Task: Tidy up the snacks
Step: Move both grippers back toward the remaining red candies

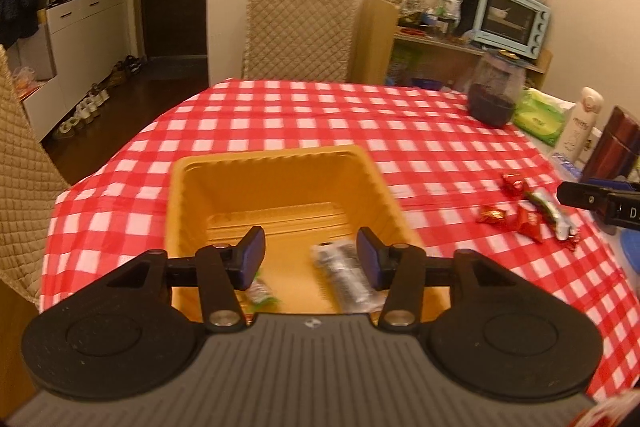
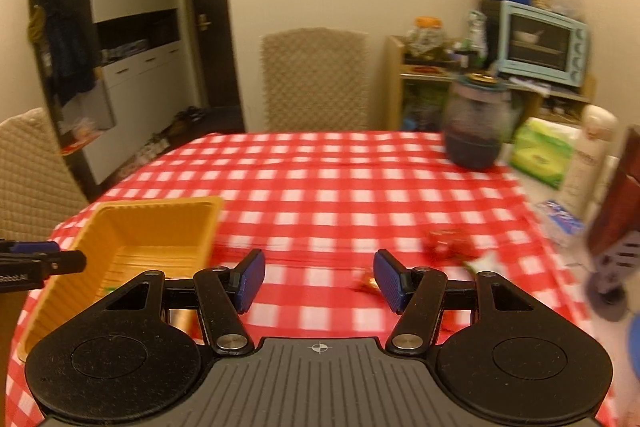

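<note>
The yellow tray [image 1: 276, 187] on the red-checked tablecloth [image 1: 320, 115] is taken as the reference point for this inspection. Two wrapped snacks are found inside it: a dark-wrapped bar [image 1: 346, 277] lying on its floor, and a green-wrapped piece [image 1: 260, 293] nearer its left wall. The left gripper [image 1: 311, 257] is held over the tray's near end with its jaws apart; the dark bar is seen below them, not pressed by either pad. The task is judged to be partly done. Well to the right of the tray, a cluster of loose sweets [image 1: 528, 215] is left on the cloth, in red, gold and green-and-white wrappers; the exact count cannot be told. The right gripper [image 2: 319, 281] is held to the right of the tray, jaws apart and nothing between them, with a gold-wrapped sweet [image 2: 369, 283] just beyond its right finger. Collection of that cluster is judged to be outstanding
</note>
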